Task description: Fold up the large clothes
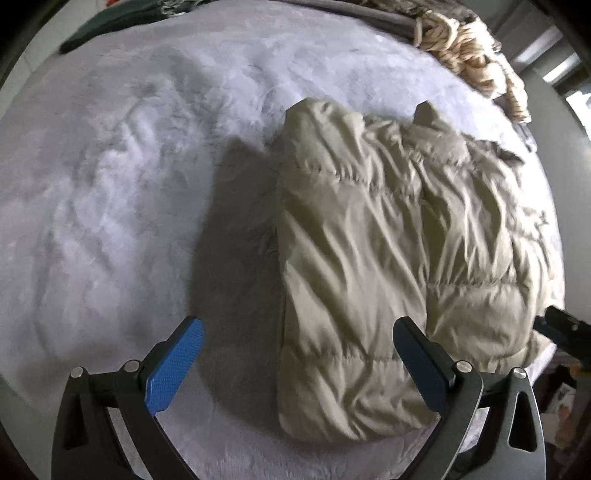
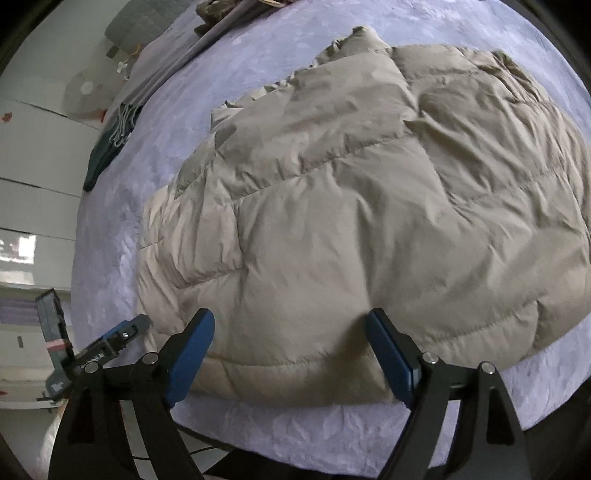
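Note:
A beige quilted puffer jacket [image 1: 373,258] lies folded on a lavender bedspread [image 1: 122,192]. My left gripper [image 1: 299,332] is open and empty, just above the jacket's near left edge. In the right wrist view the jacket [image 2: 369,206] fills most of the bed. My right gripper [image 2: 290,325] is open and empty over the jacket's near hem. The right gripper's blue tip also shows at the right edge of the left wrist view [image 1: 565,328], and the left gripper shows at the lower left of the right wrist view [image 2: 110,339].
A cream chunky knit [image 1: 472,55] lies at the bed's far right corner. A dark green garment [image 2: 107,147] with hangers lies near the bed's edge, with grey pillows [image 2: 133,29] beyond it. White cabinets [image 2: 33,177] stand beside the bed.

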Demonstrator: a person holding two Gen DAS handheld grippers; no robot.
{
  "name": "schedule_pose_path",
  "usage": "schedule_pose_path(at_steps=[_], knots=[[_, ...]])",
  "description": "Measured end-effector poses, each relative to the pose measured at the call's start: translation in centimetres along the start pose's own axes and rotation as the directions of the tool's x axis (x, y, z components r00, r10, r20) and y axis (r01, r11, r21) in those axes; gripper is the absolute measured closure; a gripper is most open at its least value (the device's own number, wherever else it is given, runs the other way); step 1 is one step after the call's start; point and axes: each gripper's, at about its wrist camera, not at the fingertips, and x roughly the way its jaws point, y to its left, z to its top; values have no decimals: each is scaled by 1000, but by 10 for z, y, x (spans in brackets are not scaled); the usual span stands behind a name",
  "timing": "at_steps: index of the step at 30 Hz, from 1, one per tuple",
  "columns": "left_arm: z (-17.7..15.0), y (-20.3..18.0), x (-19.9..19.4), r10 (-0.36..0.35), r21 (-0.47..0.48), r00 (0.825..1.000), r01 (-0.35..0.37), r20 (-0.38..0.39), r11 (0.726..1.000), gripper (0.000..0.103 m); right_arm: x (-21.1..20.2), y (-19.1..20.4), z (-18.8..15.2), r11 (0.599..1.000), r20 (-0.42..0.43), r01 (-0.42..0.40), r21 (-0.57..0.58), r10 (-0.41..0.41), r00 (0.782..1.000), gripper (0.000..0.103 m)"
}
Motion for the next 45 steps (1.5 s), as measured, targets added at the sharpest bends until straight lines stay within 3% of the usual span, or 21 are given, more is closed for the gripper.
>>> schedule_pose_path(at_steps=[2, 4, 6, 8, 14, 16, 18, 20, 21, 22, 23, 25, 28, 30, 31, 32, 34, 35, 37, 42, 45], knots=[[7, 10, 3, -60, 2, 998, 60, 6, 998, 0, 6, 4, 0, 1000, -16, -3, -6, 3, 1000, 17], [16, 23, 13, -164, -15, 986, 164, -23, 986, 0, 11, 5, 2, 1000, -42, -2, -17, 1, 999, 16], [22, 35, 29, -284, -51, 955, 280, -82, 959, 0, 16, 1, 4, 1000, -62, 1, -19, -2, 998, 16], [27, 39, 50, -386, -79, 912, 378, -143, 923, 0, 20, 0, 6, 1000, -72, -1, -9, 1, 997, 16], [37, 8, 90, -512, -65, 821, 514, -254, 856, 0, 23, -3, 7, 1000, -76, -5, 0, 5, 997, 16], [43, -7, 99, -561, -68, 777, 568, -285, 820, 0, 23, -5, 7, 1000, -78, -3, -5, 2, 997, 16], [45, -15, 107, -575, -83, 755, 582, -314, 809, 0, 25, -4, 7, 1000, -79, 2, -7, -2, 997, 16], [46, -21, 114, -563, -93, 758, 567, -331, 818, 10, 26, -3, 7, 1000, -78, 5, -4, -5, 997, 16], [47, -22, 114, -553, -83, 764, 560, -333, 824, 33, 27, -1, 7, 1000, -77, 7, -1, -7, 997, 16], [48, -23, 113, -557, -79, 760, 566, -335, 820, 52, 27, 0, 7, 1000, -77, 8, 1, -8, 997, 16], [48, -23, 108, -571, -78, 752, 581, -329, 810, 58, 26, 1, 7, 1000, -78, 6, 1, -6, 997, 16], [49, -25, 96, -576, -48, 755, 593, -313, 804, 71, 23, 2, 6, 1000, -87, -2, 1, 2, 996, 16], [53, -32, 76, -593, -27, 750, 613, -293, 790, 76, 10, 0, 8, 1000, -77, -8, -4, 7, 997, 16], [55, -38, 61, -610, -28, 743, 628, -274, 778, 76, -5, -3, 11, 999, -11, 30, -16, -30, 999, 16], [58, -39, 56, -616, -34, 740, 632, -268, 774, 76, -11, -5, 13, 999, 22, 49, -18, -49, 999, 25], [59, -41, 49, -629, -49, 734, 640, -258, 767, 76, -17, -9, 15, 997, 62, 70, -16, -69, 996, 52], [62, -46, 38, -653, -81, 719, 655, -237, 751, 76, -21, -18, 21, 995, 89, 100, 7, -100, 991, 88], [62, -51, 30, -658, -88, 718, 658, -227, 748, 76, -21, -23, 24, 996, 99, 90, 20, -92, 991, 90], [61, -65, 14, -649, -73, 730, 651, -214, 756, 76, -16, -30, 29, 998, 113, 63, 6, -63, 992, 94], [65, -119, -29, -582, -22, 791, 589, -189, 808, 76, 21, -48, 50, 999, 68, -2, -32, 4, 998, 95], [67, -148, -43, -556, -23, 809, 563, -190, 826, 76, 37, -63, 64, 998, 42, -64, -15, 64, 997, 97]])
